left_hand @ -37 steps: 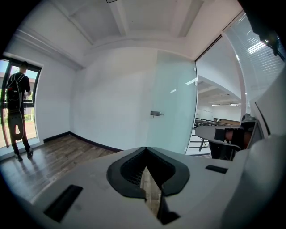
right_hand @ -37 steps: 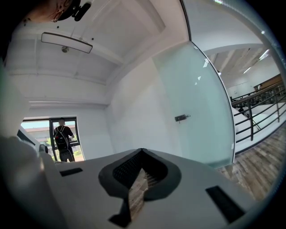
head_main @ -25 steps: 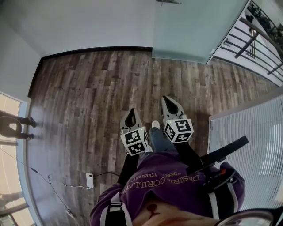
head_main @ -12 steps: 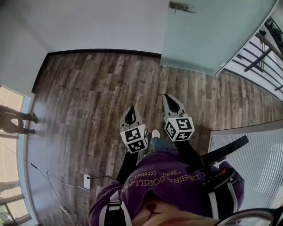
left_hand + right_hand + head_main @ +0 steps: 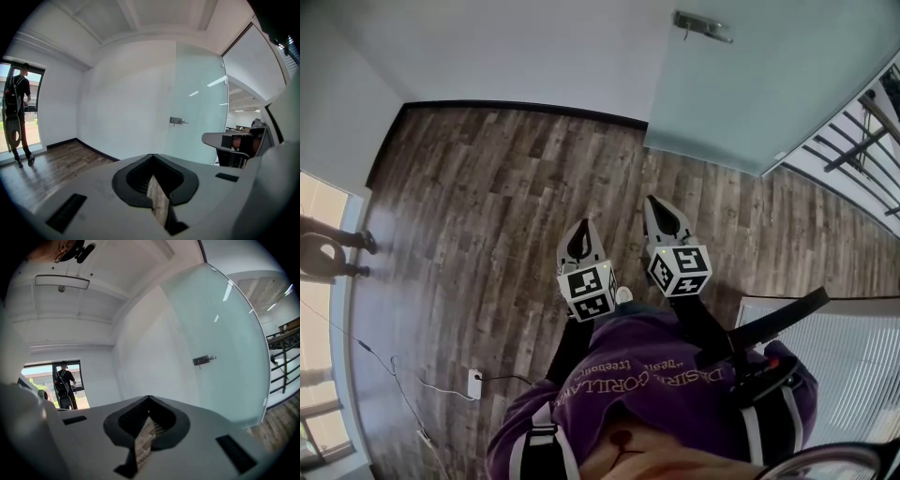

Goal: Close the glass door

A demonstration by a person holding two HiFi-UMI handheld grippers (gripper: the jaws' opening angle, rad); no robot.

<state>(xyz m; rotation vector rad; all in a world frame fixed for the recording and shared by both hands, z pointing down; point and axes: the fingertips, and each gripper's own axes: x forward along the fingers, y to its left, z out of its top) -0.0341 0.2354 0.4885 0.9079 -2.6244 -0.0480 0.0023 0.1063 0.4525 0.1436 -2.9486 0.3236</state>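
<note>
Wood-plank floor (image 5: pixel 487 206); white power adapter (image 5: pixel 474 382), cable (image 5: pixel 514 379) lying on it.

The right gripper (image 5: pixel 149 398) – fingers (image 5: pixel 197 437) pressed together, empty – faces the frosted glass door (image 5: pixel 220 324) and its handle (image 5: pixel 204 360).

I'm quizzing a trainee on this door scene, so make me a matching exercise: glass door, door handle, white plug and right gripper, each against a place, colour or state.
Things:
1. glass door
2. door handle
3. white plug
4. right gripper

Descriptions:
A. lies on the wood floor, to the person's left
B. jaws shut, nothing between them
C. pale blue-green and frosted
D. grey metal, mounted on the glass

Pairs: 1-C, 2-D, 3-A, 4-B
</note>
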